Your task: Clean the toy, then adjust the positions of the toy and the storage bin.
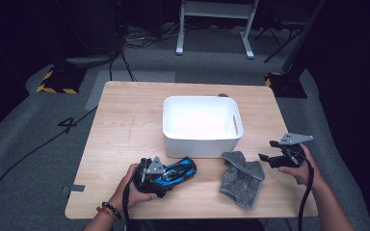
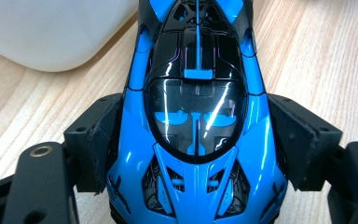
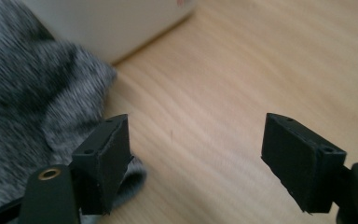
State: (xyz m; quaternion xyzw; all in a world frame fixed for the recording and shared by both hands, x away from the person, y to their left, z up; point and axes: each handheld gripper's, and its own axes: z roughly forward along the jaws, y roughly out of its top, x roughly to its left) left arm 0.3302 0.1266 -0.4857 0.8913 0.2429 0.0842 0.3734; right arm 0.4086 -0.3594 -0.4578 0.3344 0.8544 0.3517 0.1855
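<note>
Left hand-held gripper (image 2: pixel 193 154) squeezes the hard, shiny car (image 2: pixel 196 116) at its sides. Right hand-held gripper (image 3: pixel 196 163), jaws apart, probably wants the soft cloth (image 3: pixel 32 102).

White bin (image 1: pixel 203 126) stands on the wooden table (image 1: pixel 120 130), toward its far edge, near the middle. Bin interior appears bare. Grey floor (image 1: pixel 38 144) surrounds the table.

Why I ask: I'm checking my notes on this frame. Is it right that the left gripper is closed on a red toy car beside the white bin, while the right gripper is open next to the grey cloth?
Not quite: the toy car is blue and black, not red, as the left gripper view shows. The rest holds: the left gripper is closed on it beside the white bin, and the right gripper is open next to the grey cloth.
</note>
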